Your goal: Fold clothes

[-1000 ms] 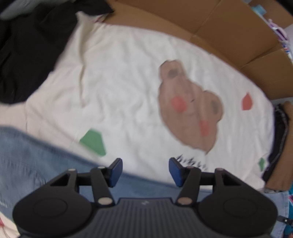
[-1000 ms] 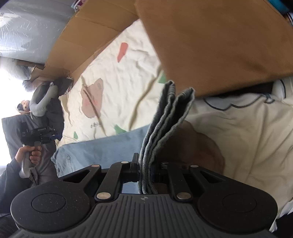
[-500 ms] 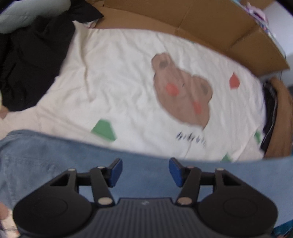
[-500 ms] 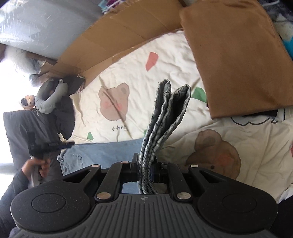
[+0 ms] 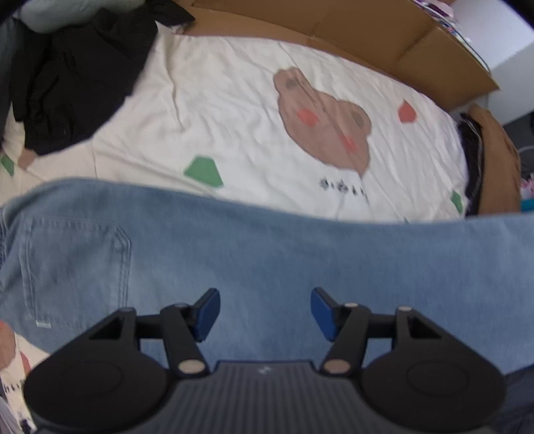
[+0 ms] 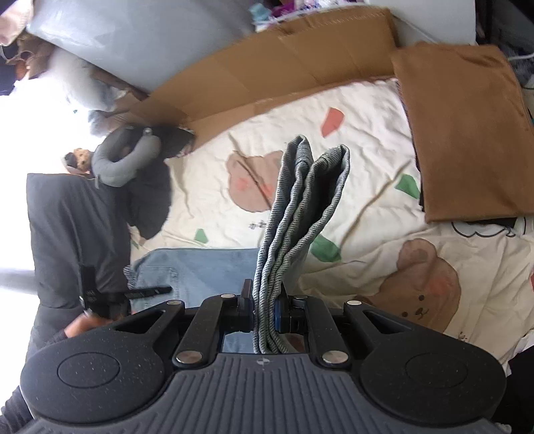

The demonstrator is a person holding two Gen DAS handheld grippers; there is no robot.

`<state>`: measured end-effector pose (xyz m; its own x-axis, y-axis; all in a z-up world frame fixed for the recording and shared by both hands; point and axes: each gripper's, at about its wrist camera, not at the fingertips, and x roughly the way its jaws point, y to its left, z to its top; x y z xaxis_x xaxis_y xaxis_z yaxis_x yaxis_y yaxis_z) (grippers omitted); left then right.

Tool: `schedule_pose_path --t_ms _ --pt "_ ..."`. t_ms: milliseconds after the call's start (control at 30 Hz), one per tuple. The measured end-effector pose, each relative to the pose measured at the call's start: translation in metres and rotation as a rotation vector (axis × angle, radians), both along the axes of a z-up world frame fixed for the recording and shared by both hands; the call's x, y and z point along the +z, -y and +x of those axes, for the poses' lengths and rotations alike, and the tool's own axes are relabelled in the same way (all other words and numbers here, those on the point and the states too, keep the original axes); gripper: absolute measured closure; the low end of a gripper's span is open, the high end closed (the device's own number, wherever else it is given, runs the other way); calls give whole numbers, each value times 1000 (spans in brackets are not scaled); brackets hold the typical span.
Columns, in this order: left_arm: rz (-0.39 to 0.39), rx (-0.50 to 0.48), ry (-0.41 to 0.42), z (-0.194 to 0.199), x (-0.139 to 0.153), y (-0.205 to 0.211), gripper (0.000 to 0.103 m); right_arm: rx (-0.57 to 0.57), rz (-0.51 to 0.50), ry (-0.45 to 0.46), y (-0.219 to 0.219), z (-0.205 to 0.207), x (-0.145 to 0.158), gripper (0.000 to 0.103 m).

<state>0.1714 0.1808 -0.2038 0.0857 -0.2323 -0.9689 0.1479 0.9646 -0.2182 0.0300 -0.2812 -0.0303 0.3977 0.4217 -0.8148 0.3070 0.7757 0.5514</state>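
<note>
Right gripper [image 6: 263, 312] pinches folded denim hem of jeans [image 6: 300, 213]. Left gripper [image 5: 265, 312] jaws opening, nothing between, above jeans [image 5: 267, 253] on bear-print sheet [image 5: 240, 110]. No containers.

Cream bedsheet [image 5: 233, 110] with brown bear prints, green and red patches, small dark lettering. Flattened cardboard [image 5: 350, 30] along far edge. Grey neck pillow [image 6: 126, 160] at sheet's left end, small brown plush toy [image 6: 78, 157] just beside it. Grey plastic-wrapped bulk [image 6: 140, 33] behind cardboard.
</note>
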Motion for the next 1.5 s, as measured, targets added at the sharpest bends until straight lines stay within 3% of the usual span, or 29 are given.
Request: schedule_pose_path --t_ms 167,433,733,867,1000,1267,1433,1500 --pt "-7 -54 16 -31 1 -2 37 0 9 35 -16 -3 20 93" --pt "-20 24 -19 -55 -7 -29 37 34 37 105 -37 -12 35 93" --pt "50 31 -29 -72 -6 -36 37 26 72 164 -37 -20 17 93" --pt "32 9 -25 -73 -11 -26 37 41 85 185 -35 -18 20 93" --pt "3 -63 -30 -77 -34 -7 38 55 93 188 -34 -11 21 93" --pt "-114 -110 -90 -98 -97 22 54 99 47 153 -36 -4 13 93" --pt "-131 -138 -119 -106 -125 35 87 111 36 145 -37 -3 10 93" --pt "-129 -143 -131 -108 -134 39 89 118 37 151 -39 -3 11 93"
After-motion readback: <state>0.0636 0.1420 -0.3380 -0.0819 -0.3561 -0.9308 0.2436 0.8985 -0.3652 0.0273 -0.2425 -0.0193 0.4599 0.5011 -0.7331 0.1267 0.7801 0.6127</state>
